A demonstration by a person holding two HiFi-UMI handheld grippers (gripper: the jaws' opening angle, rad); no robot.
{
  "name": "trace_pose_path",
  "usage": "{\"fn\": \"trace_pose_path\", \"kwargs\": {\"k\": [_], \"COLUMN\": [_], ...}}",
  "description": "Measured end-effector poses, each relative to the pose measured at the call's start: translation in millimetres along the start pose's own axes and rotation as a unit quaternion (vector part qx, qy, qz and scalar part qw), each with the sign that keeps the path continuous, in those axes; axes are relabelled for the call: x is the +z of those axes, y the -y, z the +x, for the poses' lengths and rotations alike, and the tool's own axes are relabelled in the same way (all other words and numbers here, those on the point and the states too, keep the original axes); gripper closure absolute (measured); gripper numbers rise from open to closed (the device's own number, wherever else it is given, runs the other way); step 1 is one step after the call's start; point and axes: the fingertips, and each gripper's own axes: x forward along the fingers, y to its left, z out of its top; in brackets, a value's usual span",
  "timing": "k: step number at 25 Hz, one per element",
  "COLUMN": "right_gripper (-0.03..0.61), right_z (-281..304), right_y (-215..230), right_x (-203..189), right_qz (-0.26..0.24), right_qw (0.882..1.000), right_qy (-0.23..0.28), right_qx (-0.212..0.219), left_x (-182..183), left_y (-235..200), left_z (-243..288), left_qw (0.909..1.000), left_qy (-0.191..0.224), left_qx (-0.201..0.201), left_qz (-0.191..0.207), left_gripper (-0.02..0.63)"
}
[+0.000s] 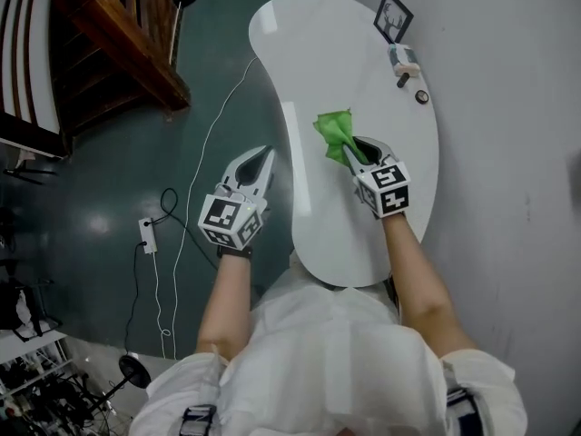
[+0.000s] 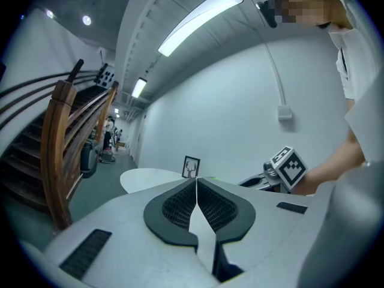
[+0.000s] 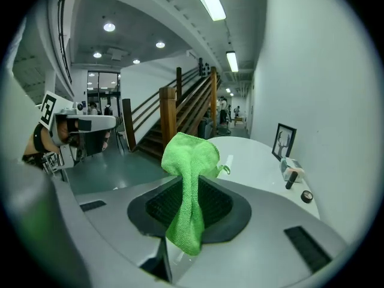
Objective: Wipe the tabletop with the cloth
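My right gripper (image 1: 356,152) is shut on a green cloth (image 1: 335,132), held over the middle of the white curved tabletop (image 1: 318,53). In the right gripper view the cloth (image 3: 191,179) is pinched between the jaws and bunches out past them. My left gripper (image 1: 257,166) hangs off the table's left edge, over the dark floor; its jaws meet with nothing between them. From the left gripper view I see the tabletop (image 2: 147,177) ahead and the right gripper (image 2: 279,171) to the right.
At the table's far right edge stand a small framed picture (image 1: 393,15), a small box (image 1: 405,59) and a little round cap (image 1: 422,96). A wall (image 1: 508,107) runs along the right. A wooden staircase (image 1: 109,34) and a cable (image 1: 191,207) lie to the left.
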Motion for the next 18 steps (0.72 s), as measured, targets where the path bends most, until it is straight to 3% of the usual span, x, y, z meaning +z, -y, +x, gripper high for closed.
{"fn": "trace_pose_path", "kwargs": {"k": [7,14,18], "right_gripper": [0.506,0.506,0.506], "right_z": [88,149,165], "right_y": [8,11,14], "right_x": [-35,-70,-94], "right_qz": [-0.033,-0.035,-0.054], "right_qw": [0.995,0.988,0.983], "right_qy": [-0.071,-0.107,-0.135], "right_qx": [0.060,0.101,0.114], "left_x": [-29,-83,-102], "left_y": [-13,-29,-30], "left_z": [39,85,99], "left_qw": [0.9979,0.9888,0.9852], "left_qy": [-0.029,-0.089,-0.104], "left_qx": [0.056,0.114,0.123], "left_qz": [-0.012,-0.036,-0.057], "left_gripper": [0.595,0.595,0.595]}}
